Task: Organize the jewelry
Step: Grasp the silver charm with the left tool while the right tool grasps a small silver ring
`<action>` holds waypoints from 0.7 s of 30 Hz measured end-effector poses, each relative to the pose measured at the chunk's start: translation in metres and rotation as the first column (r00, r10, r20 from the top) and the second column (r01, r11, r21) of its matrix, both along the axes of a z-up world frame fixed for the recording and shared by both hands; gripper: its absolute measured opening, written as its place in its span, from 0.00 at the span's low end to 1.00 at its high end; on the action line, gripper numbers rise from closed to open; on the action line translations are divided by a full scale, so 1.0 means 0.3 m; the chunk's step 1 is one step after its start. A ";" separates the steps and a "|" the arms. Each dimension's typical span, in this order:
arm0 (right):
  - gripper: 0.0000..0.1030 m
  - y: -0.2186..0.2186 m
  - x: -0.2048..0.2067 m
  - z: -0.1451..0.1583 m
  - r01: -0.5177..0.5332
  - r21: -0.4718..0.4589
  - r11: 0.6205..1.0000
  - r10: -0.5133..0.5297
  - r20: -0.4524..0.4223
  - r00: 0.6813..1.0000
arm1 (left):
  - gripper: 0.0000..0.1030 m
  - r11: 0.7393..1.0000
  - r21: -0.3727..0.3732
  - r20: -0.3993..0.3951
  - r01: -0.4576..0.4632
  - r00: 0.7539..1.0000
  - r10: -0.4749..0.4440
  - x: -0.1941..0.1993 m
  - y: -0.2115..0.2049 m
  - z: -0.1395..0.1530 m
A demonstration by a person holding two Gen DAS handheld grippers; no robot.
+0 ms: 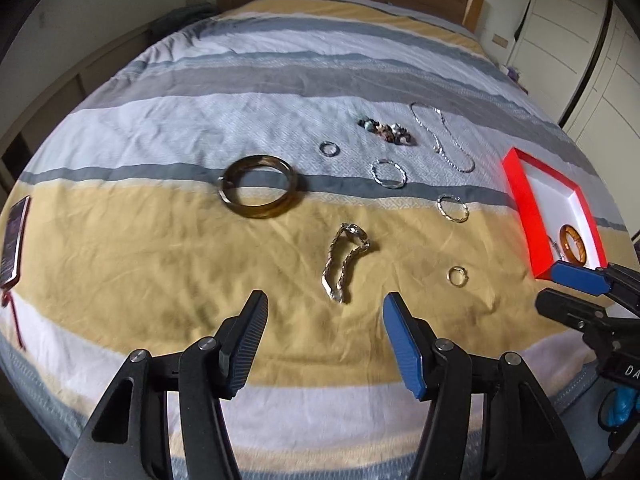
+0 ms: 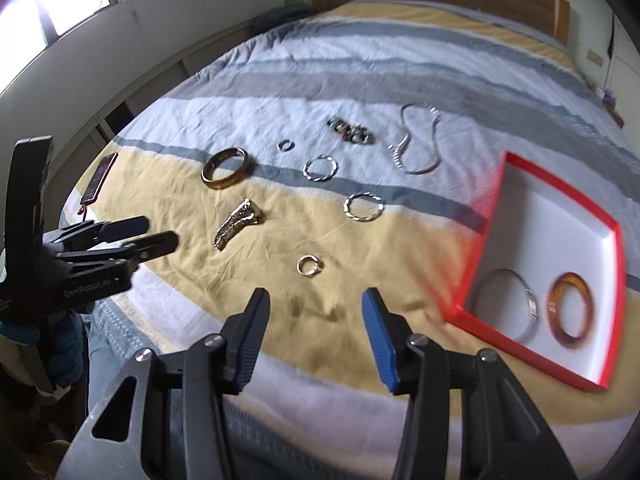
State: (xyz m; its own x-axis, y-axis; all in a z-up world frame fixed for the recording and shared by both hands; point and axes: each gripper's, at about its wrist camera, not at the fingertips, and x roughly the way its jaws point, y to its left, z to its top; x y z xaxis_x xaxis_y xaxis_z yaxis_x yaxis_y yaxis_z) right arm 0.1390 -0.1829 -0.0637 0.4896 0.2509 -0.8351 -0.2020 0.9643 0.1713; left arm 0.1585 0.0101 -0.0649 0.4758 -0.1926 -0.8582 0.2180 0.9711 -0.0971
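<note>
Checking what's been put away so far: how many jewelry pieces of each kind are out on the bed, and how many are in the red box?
Bangles: 3 (dark bangle, amber bangle, silver bangle)
Twisted hoops: 2
Small rings: 2
Chains: 2 (gold chain, silver necklace)
Beaded bracelet: 1
Total: 10; 2 in the red box.

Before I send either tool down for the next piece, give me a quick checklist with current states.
1. Left tool empty, jaws apart: ok.
2. Right tool empty, jaws apart: ok.
3. Gold chain bracelet lies just ahead of the left tool, clear of other pieces: ok.
4. Small gold ring lies just ahead of the right tool, nothing touching it: ok.
5. Red tray has bare floor beyond the amber bangle and silver bangle: ok.
6. Picture sharpness for fine aiming: not ok, blurred.
</note>
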 end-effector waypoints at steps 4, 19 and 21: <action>0.41 0.018 0.075 -0.069 -0.014 0.022 1.000 0.015 -0.041 0.999 | 0.50 1.000 0.007 -0.049 0.024 0.999 -0.023 0.076 -0.021 -0.077; 0.30 0.064 0.188 -0.227 -0.055 0.022 0.998 0.058 -0.120 0.991 | 0.36 0.998 -0.007 -0.091 0.058 0.994 -0.058 0.179 -0.042 -0.199; 0.27 0.073 0.194 -0.234 -0.062 0.013 0.998 0.063 -0.118 0.991 | 0.29 0.998 -0.014 -0.091 0.058 0.994 -0.059 0.176 -0.044 -0.197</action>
